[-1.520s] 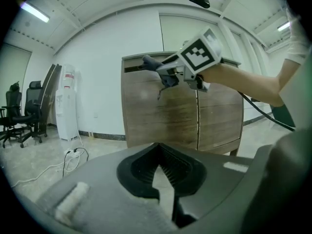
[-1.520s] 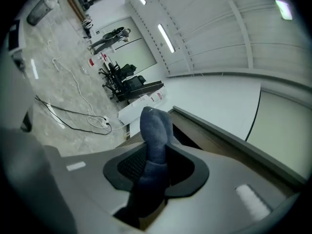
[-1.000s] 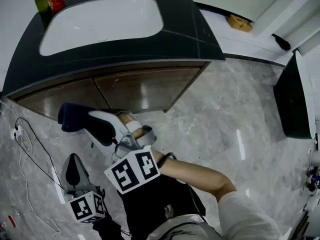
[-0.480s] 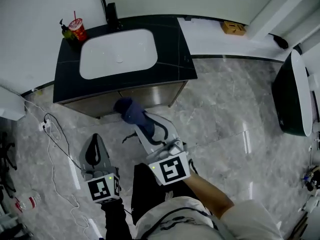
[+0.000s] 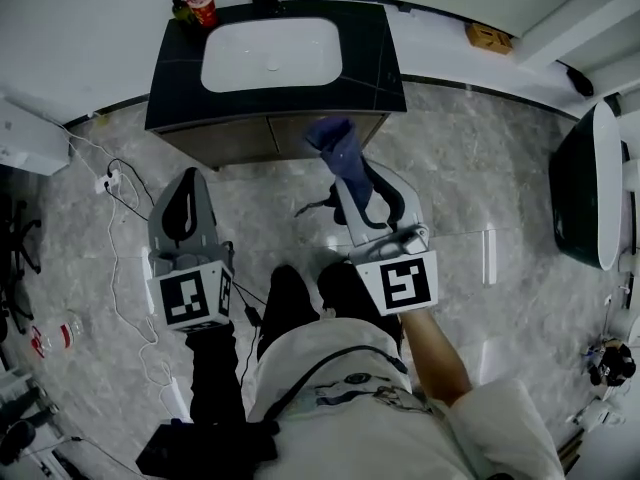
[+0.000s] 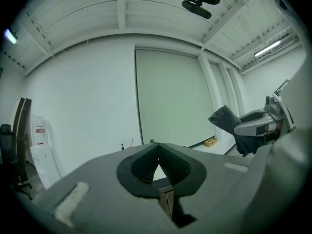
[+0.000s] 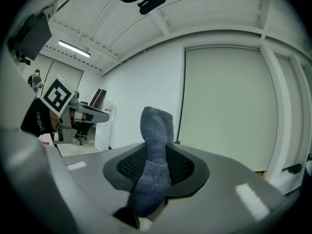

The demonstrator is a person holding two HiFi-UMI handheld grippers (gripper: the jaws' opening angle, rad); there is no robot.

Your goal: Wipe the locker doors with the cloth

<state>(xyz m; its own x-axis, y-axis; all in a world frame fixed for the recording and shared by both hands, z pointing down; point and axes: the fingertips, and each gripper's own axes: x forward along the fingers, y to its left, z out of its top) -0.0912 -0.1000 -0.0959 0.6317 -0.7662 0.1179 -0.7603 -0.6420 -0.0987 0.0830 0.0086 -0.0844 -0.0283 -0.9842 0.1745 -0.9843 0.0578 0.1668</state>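
A dark blue cloth (image 5: pixel 335 143) sticks up out of my right gripper (image 5: pixel 352 183), which is shut on it. In the right gripper view the cloth (image 7: pixel 155 145) fills the gap between the jaws and rises past them. It hangs in front of the right end of the brown cabinet doors (image 5: pixel 235 140) under the dark sink counter (image 5: pixel 375 63), apart from them. My left gripper (image 5: pixel 188 180) is held to the left, shut and empty; its jaws meet in the left gripper view (image 6: pixel 157 154). That view also shows the cloth (image 6: pixel 224 118) at the right.
On the counter sit a white basin (image 5: pixel 270 53), a red cup (image 5: pixel 202 8) and a bottle (image 5: pixel 182 6) at the back left. White cables (image 5: pixel 112 228) trail over the grey floor at left. A dark tub-like object (image 5: pixel 585 198) stands at right. A small box (image 5: pixel 487 38) lies on a white ledge.
Both grippers have risen and the vanity now looks smaller and farther off. The right gripper, still with the cloth, has shifted right, from the cabinet's left door to its right end.
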